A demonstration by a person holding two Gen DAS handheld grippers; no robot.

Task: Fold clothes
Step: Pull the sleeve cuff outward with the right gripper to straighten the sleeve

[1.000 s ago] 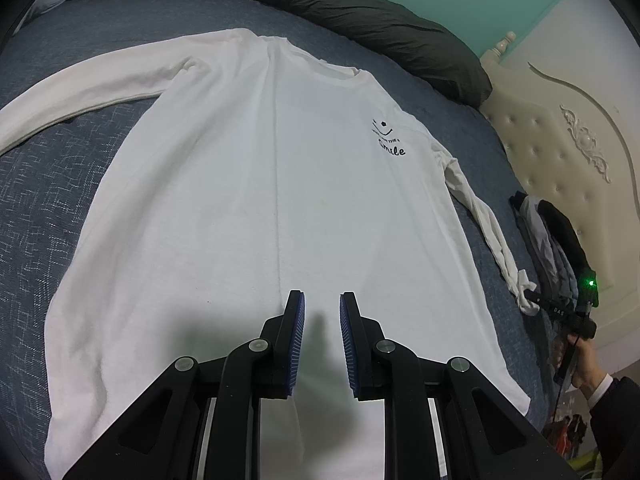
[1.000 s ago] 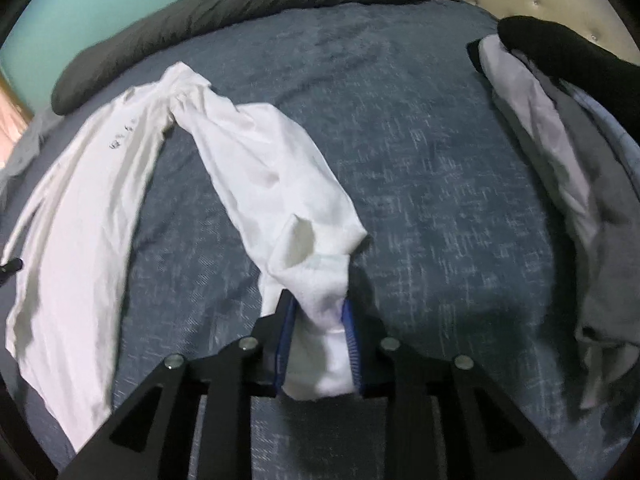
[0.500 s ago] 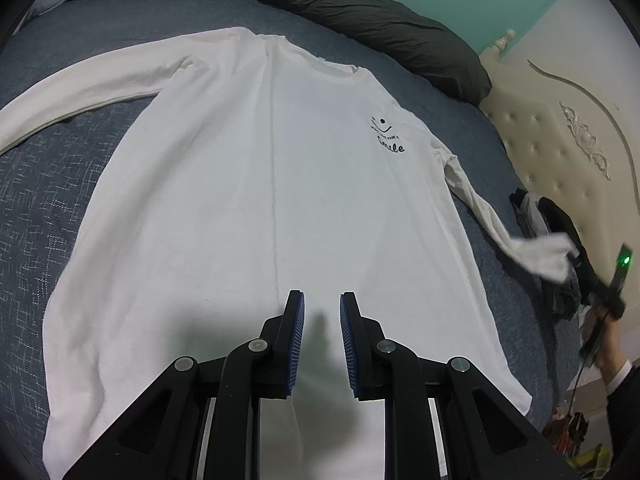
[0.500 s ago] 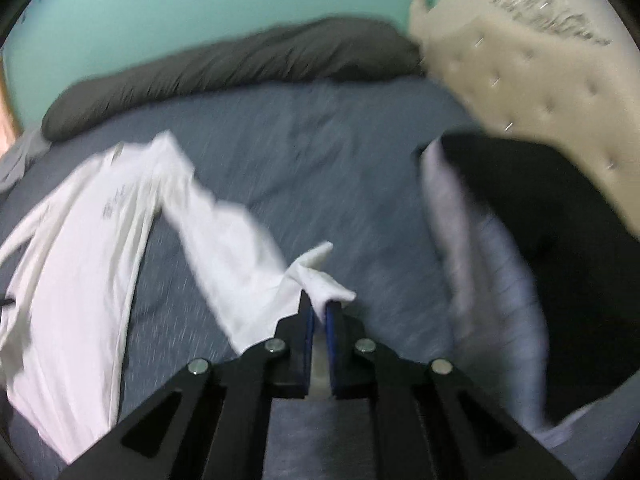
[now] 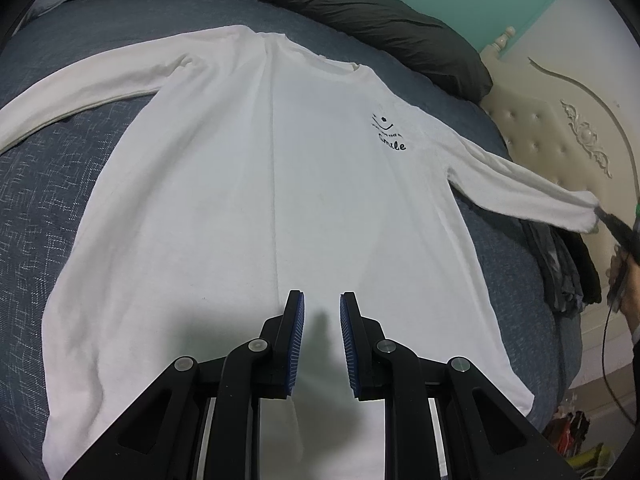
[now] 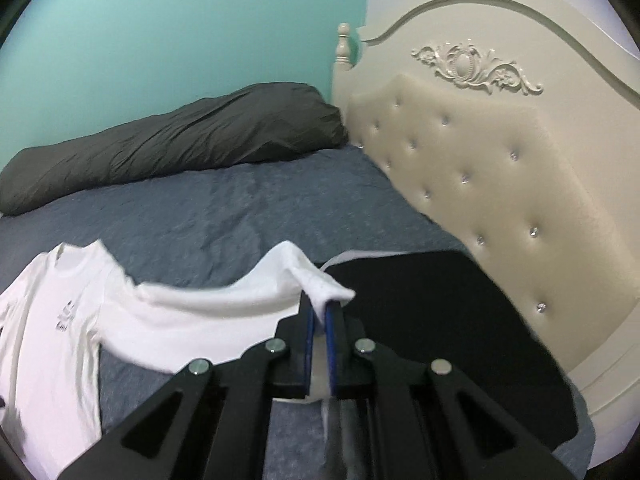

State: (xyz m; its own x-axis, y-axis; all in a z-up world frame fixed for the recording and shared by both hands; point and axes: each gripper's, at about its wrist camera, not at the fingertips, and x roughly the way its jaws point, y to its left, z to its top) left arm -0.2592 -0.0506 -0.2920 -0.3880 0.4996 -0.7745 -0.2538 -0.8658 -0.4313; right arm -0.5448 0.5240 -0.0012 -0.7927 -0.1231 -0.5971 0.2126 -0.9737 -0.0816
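A teal wall and a cream tufted headboard frame a bed covered in a dark blue patterned spread, with a long dark grey pillow lying along its far edge. A white long-sleeved shirt lies spread flat, front up, on the bed, a small black print on its chest. One sleeve stretches out flat across the spread. The other sleeve is lifted off the bed and pulled out straight toward the headboard. The right gripper has its blue pads pressed together on that sleeve's cuff, which bunches up above the fingertips. The left gripper hovers over the lower middle of the shirt, its fingers spread apart with nothing between them. A pile of dark clothes sits on the bed just beside the headboard, under the raised sleeve.
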